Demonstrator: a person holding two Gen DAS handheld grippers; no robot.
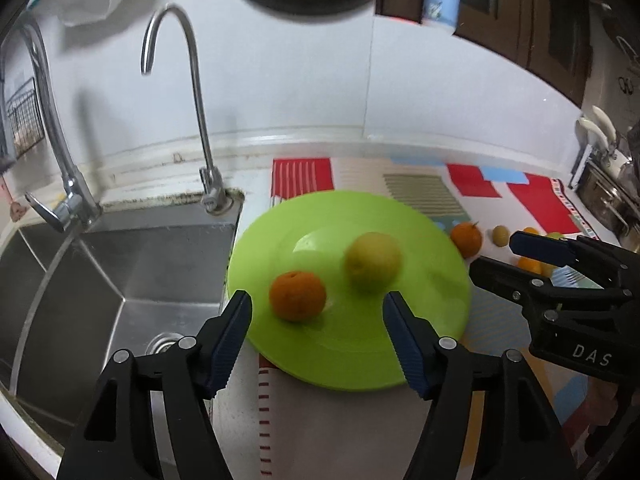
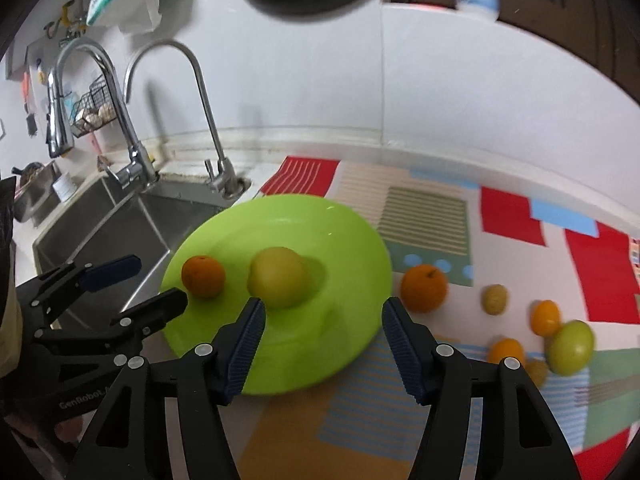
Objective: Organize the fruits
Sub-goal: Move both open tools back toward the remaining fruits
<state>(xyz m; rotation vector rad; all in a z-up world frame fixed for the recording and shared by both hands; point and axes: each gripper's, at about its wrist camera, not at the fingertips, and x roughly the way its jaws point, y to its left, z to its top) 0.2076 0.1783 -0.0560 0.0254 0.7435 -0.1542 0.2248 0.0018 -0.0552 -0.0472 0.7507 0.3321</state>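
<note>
Left wrist view: both grippers spread, nothing held, hanging over the green plate (image 1: 432, 300).
Left gripper (image 1: 318, 304) jaws apart near the small orange (image 1: 297, 295); right gripper (image 2: 323, 314) jaws apart just below the yellow-green fruit (image 2: 278, 276). Both fruits sit on the plate, apart. Another orange (image 2: 423, 288) and smaller fruits lie on the patterned mat (image 2: 516, 212), right of the plate. Sink (image 1: 132, 264) left.
</note>
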